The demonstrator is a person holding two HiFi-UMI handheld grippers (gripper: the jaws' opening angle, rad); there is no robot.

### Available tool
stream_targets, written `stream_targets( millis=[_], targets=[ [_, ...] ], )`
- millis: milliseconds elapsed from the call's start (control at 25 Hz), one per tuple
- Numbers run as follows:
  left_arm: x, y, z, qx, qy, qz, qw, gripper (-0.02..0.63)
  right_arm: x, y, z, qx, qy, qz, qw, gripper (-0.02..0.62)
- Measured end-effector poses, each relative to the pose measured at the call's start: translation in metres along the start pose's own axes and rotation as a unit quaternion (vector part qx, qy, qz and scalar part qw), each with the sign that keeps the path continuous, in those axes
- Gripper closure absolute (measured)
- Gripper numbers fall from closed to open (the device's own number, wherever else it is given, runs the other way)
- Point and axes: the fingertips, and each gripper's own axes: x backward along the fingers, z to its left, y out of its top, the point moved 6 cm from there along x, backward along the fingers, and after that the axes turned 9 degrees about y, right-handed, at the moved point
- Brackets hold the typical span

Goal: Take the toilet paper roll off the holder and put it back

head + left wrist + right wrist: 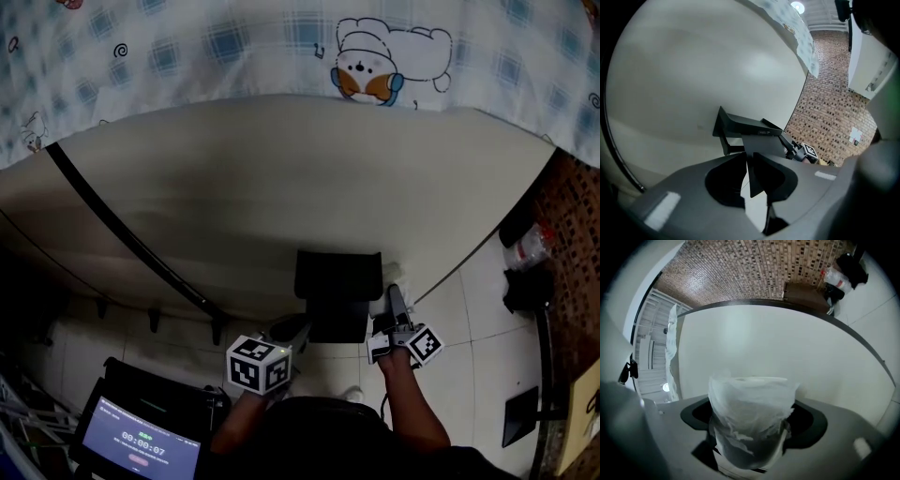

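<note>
A black holder (337, 291) is fixed to the pale wall (281, 187); it also shows in the left gripper view, holder (745, 129). My right gripper (394, 305) sits just right of it, shut on the white toilet paper roll (388, 277). In the right gripper view the crumpled roll (750, 399) fills the space between the jaws of the right gripper (750, 432), in front of the wall. My left gripper (284, 333) hangs below and left of the holder. Its jaws stand together with nothing between them, as the left gripper (749, 161) view shows.
A black rail (131, 234) runs slantwise down the wall. A patterned cloth (281, 47) hangs above. A screen with a timer (141, 441) sits at lower left. Brick wall (572, 244) and a clear bag (530, 246) are at the right, over tiled floor (469, 337).
</note>
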Motion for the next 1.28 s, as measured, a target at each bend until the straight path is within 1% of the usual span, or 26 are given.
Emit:
stream_targets(
  millis=[120,360,560,680,800,960,1120,1160,1280],
  targets=[
    [0.001,-0.001,0.000,0.004,-0.004,0.001,1.0000,0.540,0.002,-0.001,0.000,-0.003,0.001,-0.002,1.000,0.160],
    [0.001,-0.001,0.000,0.011,-0.014,0.000,0.9998,0.540,-0.003,0.004,0.010,-0.008,0.031,-0.019,0.999,0.160],
    [0.001,0.000,0.001,0.016,-0.016,-0.002,0.9997,0.540,-0.004,0.000,0.007,-0.015,0.023,-0.018,0.999,0.160],
    [0.001,0.000,0.002,0.021,-0.021,-0.001,0.9996,0.540,-0.003,-0.001,0.007,-0.015,0.028,-0.014,0.999,0.160],
    [0.002,0.000,0.002,0.022,-0.026,0.001,0.9994,0.540,-0.002,-0.002,0.008,-0.013,0.031,-0.001,0.999,0.160],
    [0.002,0.001,0.000,0.012,-0.030,0.006,0.9995,0.538,0.001,0.000,0.010,0.005,0.032,0.034,0.999,0.161],
    [0.003,0.002,0.002,0.014,-0.034,0.006,0.9993,0.538,-0.001,-0.010,0.010,0.025,0.030,0.102,0.994,0.164],
    [0.003,0.002,0.002,0.016,-0.035,0.006,0.9992,0.539,0.000,-0.013,0.010,0.026,0.030,0.112,0.993,0.166],
    [0.003,0.001,0.001,0.016,-0.037,0.008,0.9991,0.540,0.001,-0.015,0.006,0.006,0.032,0.105,0.994,0.166]
  ],
)
